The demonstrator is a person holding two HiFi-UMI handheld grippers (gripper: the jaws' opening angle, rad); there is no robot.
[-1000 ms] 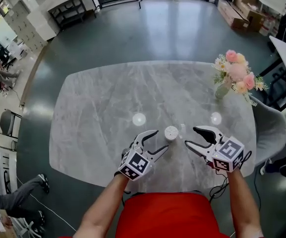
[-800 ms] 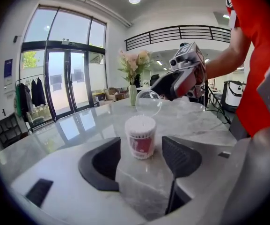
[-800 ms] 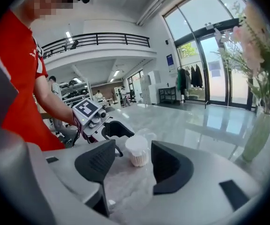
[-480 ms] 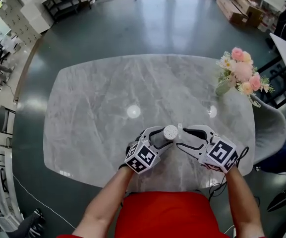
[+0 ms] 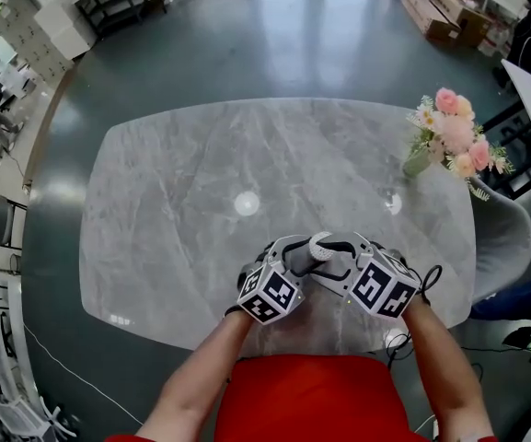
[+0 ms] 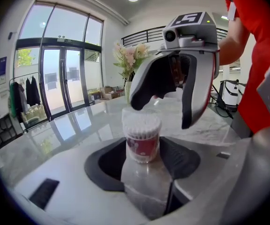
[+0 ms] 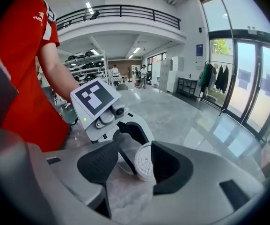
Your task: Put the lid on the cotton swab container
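The cotton swab container (image 5: 318, 244) is a small clear tub with a red label, full of white swabs and standing open near the table's front edge. It stands between the pads of my left gripper (image 6: 142, 159), whose jaws are closing on its sides; I see no firm press. My right gripper (image 7: 132, 165) is shut on the clear round lid (image 7: 122, 166). It holds the lid just above the container's open top (image 7: 144, 162). In the left gripper view the right gripper (image 6: 162, 114) hangs over the tub (image 6: 142, 142), jaws pointing down.
The grey marble table (image 5: 191, 173) stretches away from me, with its front edge close under my arms. A vase of pink flowers (image 5: 451, 134) stands at the far right. Two bright ceiling-light reflections lie on the tabletop.
My right gripper took the lid off the table beside the container and carried it left over the tub. My left gripper moved in around the container.
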